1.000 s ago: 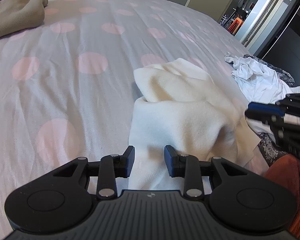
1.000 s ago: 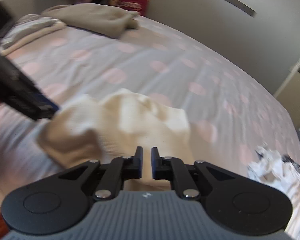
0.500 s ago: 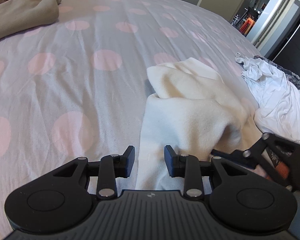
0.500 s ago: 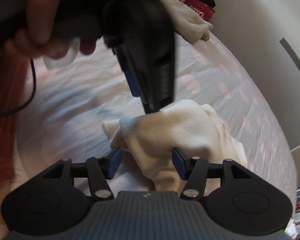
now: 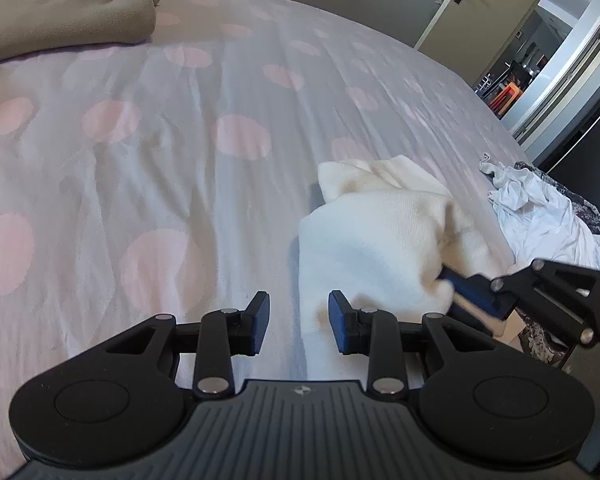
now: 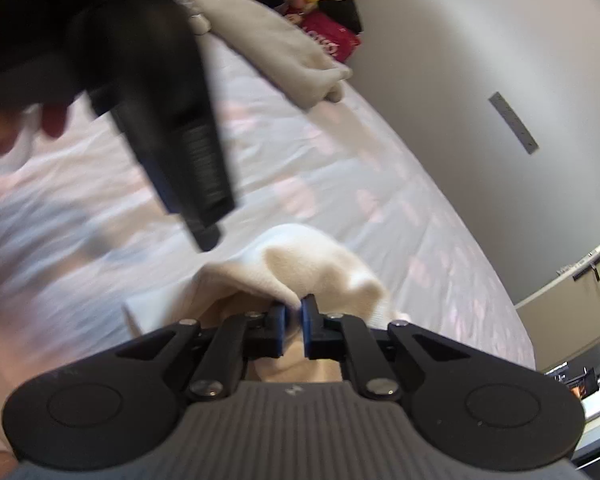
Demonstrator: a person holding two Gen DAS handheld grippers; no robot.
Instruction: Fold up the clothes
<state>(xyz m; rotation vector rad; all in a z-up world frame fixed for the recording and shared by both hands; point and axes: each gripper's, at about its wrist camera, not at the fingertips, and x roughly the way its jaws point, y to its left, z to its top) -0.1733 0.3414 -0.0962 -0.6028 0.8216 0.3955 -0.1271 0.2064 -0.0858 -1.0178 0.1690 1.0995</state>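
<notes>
A crumpled cream knit garment [image 5: 380, 232] lies on the pink-dotted grey bedsheet [image 5: 140, 160]. My left gripper [image 5: 299, 322] hovers open over the garment's near left edge, its pads pressing on nothing. My right gripper [image 6: 296, 308] is shut on a fold of the cream garment [image 6: 320, 264]. In the left wrist view the right gripper [image 5: 456, 284] comes in from the right, and its blue fingertips are pinched into the garment's near right side. The left gripper [image 6: 172, 120] shows as a dark blurred shape at the upper left of the right wrist view.
A folded beige blanket [image 5: 60, 12] lies at the far left of the bed. A heap of crumpled white clothes [image 5: 540, 216] sits at the right edge. An open doorway [image 5: 540, 60] is beyond. A person's hand [image 6: 4, 136] holds the left gripper. Toys and a red bag [image 6: 328, 36] stand past the bed.
The right gripper dropped to the garment's near right side, opened wide around a fold, then closed on it. The left gripper drifted slightly and stayed open.
</notes>
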